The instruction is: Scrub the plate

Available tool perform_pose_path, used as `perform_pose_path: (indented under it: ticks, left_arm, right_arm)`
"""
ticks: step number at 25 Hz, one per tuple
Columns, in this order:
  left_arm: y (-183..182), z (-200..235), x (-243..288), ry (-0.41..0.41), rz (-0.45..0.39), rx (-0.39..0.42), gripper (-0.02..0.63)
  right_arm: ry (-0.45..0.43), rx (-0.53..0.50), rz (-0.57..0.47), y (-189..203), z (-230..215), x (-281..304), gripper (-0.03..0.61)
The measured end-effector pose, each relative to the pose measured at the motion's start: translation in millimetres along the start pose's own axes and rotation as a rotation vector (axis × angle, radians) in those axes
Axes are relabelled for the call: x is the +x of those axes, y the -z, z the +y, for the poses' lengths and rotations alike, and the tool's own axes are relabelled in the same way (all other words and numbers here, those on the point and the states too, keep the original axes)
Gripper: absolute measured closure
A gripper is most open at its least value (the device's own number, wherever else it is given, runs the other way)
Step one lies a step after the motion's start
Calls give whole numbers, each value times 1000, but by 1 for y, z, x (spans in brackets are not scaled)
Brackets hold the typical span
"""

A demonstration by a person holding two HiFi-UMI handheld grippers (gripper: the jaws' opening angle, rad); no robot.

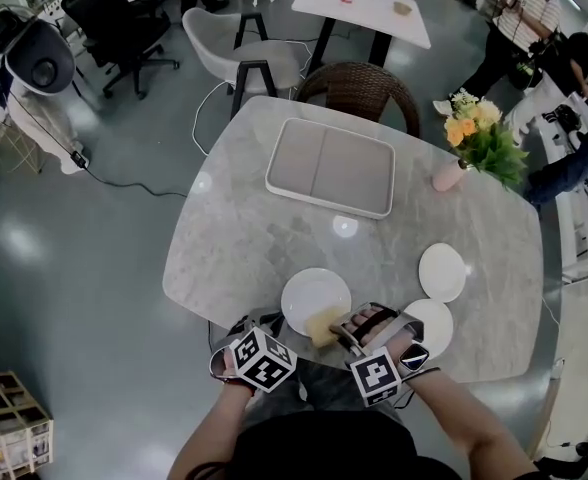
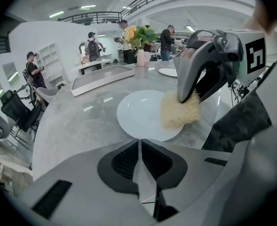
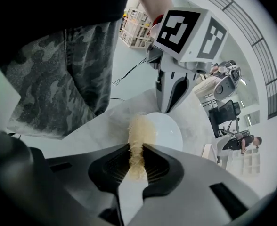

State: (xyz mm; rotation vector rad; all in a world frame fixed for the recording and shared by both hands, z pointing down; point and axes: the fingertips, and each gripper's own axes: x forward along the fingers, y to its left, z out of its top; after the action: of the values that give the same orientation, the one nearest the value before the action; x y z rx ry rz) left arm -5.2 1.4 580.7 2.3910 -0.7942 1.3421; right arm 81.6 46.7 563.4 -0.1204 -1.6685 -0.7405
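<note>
My right gripper [image 3: 137, 149] is clamped on one end of the pale, fibrous scrub pad [image 3: 138, 128], whose free end lies on the rim of the white plate [image 1: 309, 293]. The plate sits flat near my edge of the marble table [image 1: 234, 228]. My left gripper [image 2: 139, 144] has its jaws pressed together on nothing, tips just beside the plate's rim. I judge the pad light and springy, so it will flex under pressure. The plate looks stiff, glazed and breakable, and likely to skate, so I'd steady it at the rim.
</note>
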Motion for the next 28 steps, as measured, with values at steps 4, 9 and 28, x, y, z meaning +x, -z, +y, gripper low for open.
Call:
perform_pose_path:
  ticks: [4, 9, 28]
  left_arm:
    - [0, 0, 0, -2, 3, -4, 581]
    - [1, 2, 0, -4, 10, -13, 581]
    - [-1, -2, -4, -11, 17, -12, 581]
  right_arm:
    - [0, -46, -28, -12, -9, 8, 508]
    - [13, -87, -50, -18, -24, 17, 508]
    - [109, -29, -14, -3, -79, 35, 508]
